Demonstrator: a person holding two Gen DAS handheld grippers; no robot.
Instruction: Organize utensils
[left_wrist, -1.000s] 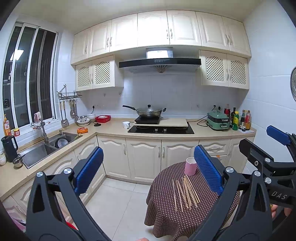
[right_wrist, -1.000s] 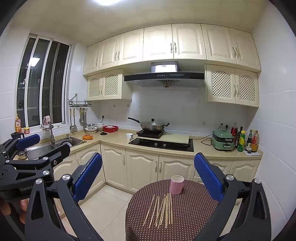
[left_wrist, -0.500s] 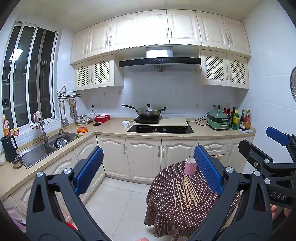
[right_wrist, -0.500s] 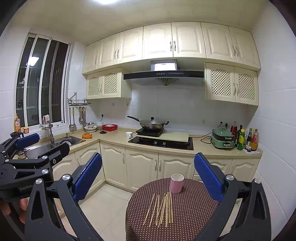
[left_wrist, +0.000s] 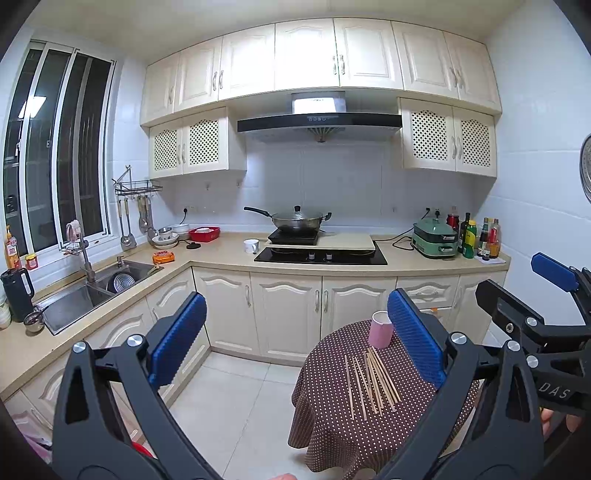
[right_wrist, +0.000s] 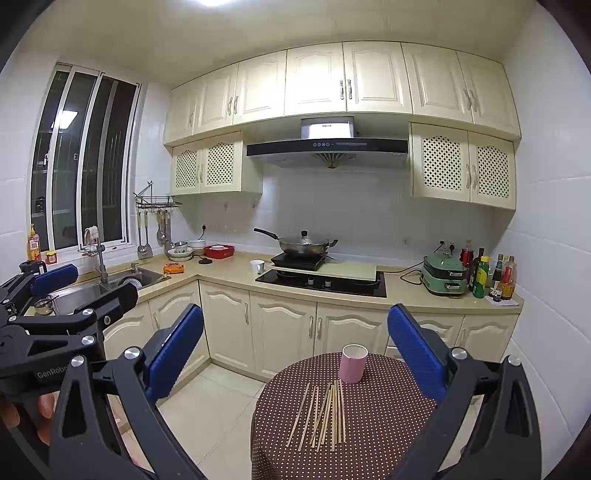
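Both hand-held grippers (left_wrist: 295, 332) (right_wrist: 295, 343) hang open, apart from chopsticks (right_wrist: 325, 415) beside pink cup (right_wrist: 353, 363).

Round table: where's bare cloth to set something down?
Free: the table right of the chopsticks and pink cup, plus a strip along its left edge. Crowded: the middle, where the chopsticks fan out just in front of the cup.

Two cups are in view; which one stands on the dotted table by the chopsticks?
The pink cup, upright just beyond the loose chopsticks on the round table. The other, a white cup, sits on the counter beside the stove.
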